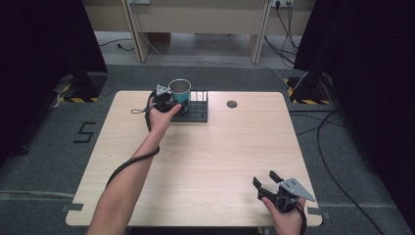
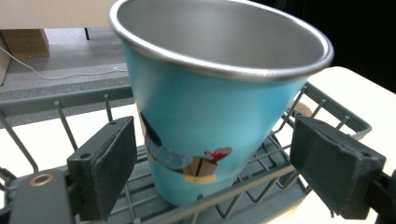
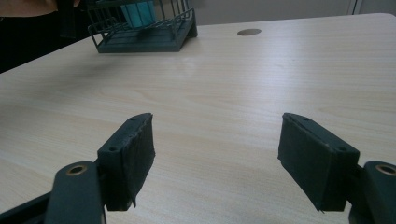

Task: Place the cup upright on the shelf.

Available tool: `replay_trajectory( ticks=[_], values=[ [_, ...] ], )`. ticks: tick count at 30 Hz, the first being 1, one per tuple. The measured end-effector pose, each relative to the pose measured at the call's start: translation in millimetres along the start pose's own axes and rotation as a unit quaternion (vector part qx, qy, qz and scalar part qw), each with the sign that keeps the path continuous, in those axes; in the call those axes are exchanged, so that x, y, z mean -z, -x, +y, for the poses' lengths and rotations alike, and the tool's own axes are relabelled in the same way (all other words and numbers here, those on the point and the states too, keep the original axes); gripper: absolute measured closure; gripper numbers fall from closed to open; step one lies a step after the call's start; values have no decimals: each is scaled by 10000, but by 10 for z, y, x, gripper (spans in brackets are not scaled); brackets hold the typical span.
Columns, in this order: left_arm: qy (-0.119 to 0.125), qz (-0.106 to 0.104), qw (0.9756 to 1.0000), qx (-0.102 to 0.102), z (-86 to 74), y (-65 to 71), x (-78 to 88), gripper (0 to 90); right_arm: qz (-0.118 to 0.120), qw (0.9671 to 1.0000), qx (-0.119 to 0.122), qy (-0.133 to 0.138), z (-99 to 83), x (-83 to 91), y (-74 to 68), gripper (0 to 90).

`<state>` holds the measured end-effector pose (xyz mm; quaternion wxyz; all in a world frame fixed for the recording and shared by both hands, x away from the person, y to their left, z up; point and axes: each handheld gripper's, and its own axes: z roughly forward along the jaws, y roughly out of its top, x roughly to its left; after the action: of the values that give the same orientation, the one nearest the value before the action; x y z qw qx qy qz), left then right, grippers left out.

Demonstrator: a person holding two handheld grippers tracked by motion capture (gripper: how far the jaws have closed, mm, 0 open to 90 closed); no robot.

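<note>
While the blue metal cup (image 2: 205, 116) stands upright in the wire rack (image 2: 261, 186), the left tongs (image 2: 224, 163) gape around it, untouching; the right tongs (image 3: 219, 158) idle open over the desk (image 3: 233, 93).

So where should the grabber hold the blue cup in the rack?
Probably low on the blue cup's painted wall, one pad each side, coming in level from the person's side. It stands upright in the wire rack and is narrower near the bottom, so the open left gripper, already straddling it there, just needs to close.
</note>
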<state>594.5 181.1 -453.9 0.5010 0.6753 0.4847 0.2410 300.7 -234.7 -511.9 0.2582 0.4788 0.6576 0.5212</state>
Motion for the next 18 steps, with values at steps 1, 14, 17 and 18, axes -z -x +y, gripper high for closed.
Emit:
replay_trajectory(
  ticks=[1,14,17,18],
  values=[
    [18,-19,10000,-23,1,1,14,147,1,10000,2,-1,0,0,0,274],
    [49,0,9999,-133,-2,2,156,147,18,10000,-29,-32,3,-8,8,275],
    [53,5,9999,-116,-34,-6,188,147,-6,10000,2,-34,3,-8,-1,275],
    [70,25,9999,-105,-41,-9,202,147,-6,10000,2,-34,3,-8,-1,275]
  ],
)
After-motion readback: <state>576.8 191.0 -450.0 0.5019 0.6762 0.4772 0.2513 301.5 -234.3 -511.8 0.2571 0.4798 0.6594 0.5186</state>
